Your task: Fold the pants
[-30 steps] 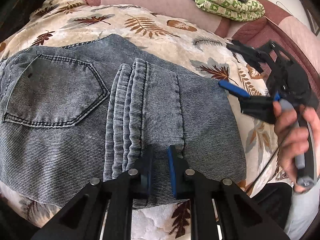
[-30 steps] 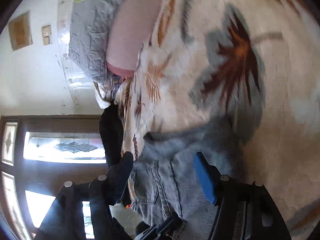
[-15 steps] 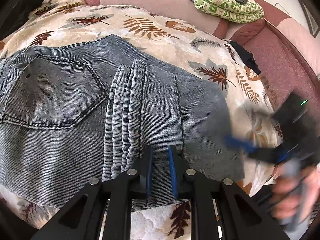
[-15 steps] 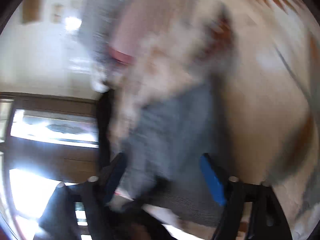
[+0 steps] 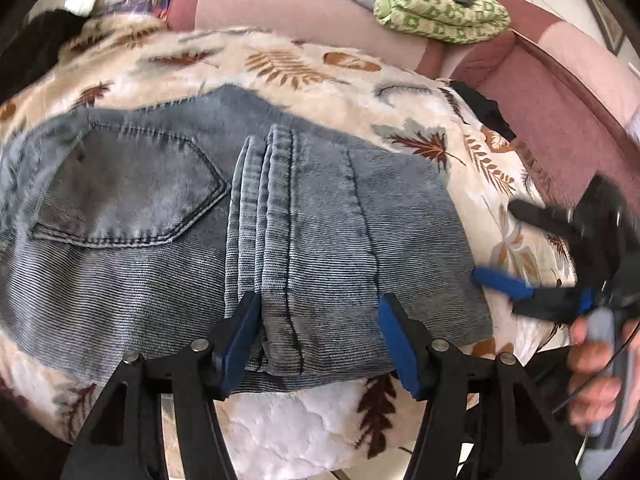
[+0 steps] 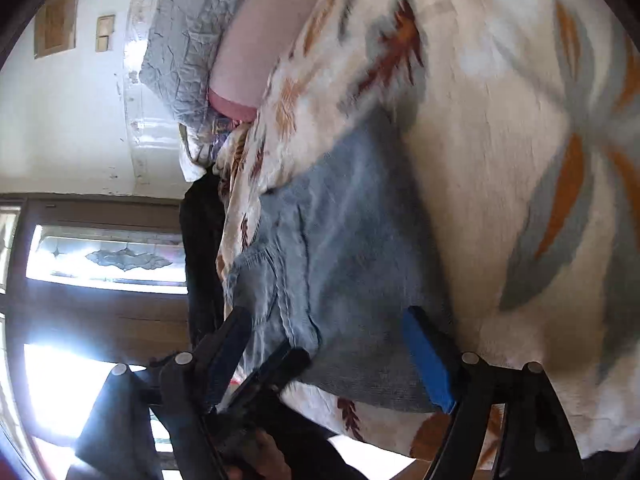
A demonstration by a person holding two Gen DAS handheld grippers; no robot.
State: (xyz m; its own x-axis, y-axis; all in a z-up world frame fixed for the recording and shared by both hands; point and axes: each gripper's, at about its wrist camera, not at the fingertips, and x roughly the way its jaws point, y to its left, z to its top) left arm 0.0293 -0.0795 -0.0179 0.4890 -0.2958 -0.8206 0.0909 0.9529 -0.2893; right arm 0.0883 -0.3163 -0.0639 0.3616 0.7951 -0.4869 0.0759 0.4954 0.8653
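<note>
I am looking at the folded grey-blue jeans, which are lying flat on the leaf-print blanket near its front edge. Their long axis is running left to right across the left wrist view, with the back pocket toward the left and the folded-over leg hems stacked on top near the middle, the hem seams running front to back. The right-hand edge of the bundle is ending close to the blanket's right side.

My left gripper is sitting at the near edge of the jeans with its blue-padded jaws spread wide, straddling the hem stack and clamping nothing. My right gripper is also gaping open, its jaws framing the end of the denim bundle; in the left wrist view its blue fingertip is lying just beside the right edge of the jeans, though blur is keeping me from telling whether it is touching. The person's right hand is gripping its handle.

Beyond the blanket, a pink sofa back is carrying a green patterned cloth and a grey quilt.
</note>
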